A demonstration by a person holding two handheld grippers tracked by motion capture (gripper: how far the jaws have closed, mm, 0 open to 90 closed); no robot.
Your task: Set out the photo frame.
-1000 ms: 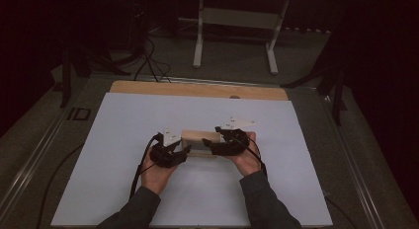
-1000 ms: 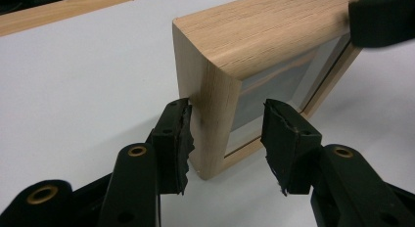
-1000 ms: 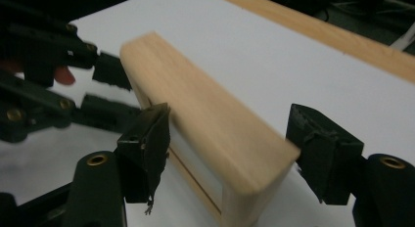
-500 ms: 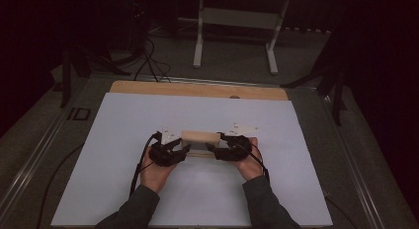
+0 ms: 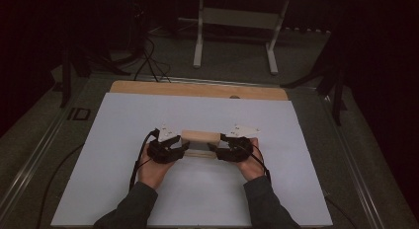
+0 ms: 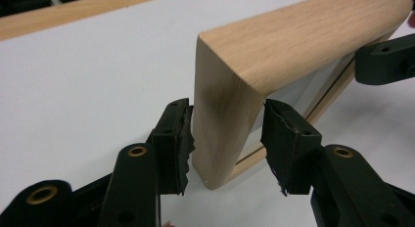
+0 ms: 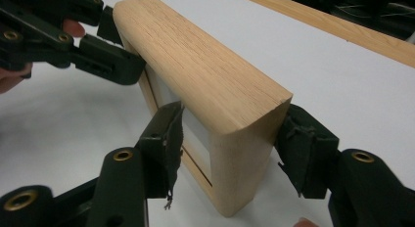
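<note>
Standing upright near the middle of the white tabletop [image 5: 123, 189], a little toward its near edge, the wooden frame [image 5: 200, 137] is gripped at both ends. The left gripper [image 6: 227, 139] is clamped on one end; the right gripper [image 7: 230, 148] (its jaws just closing) presses on the other.

both grippers are chunky matte black plastic; left gripper [image 6: 227, 139] has brass-ringed screw holes just behind the fingers [image 6: 177, 139], pads ragged and torn at the edges; right gripper [image 7: 230, 146] same deal; white plates on top, black cables trailing back; dark grey sleeves [image 5: 131, 207] on both arms
</note>
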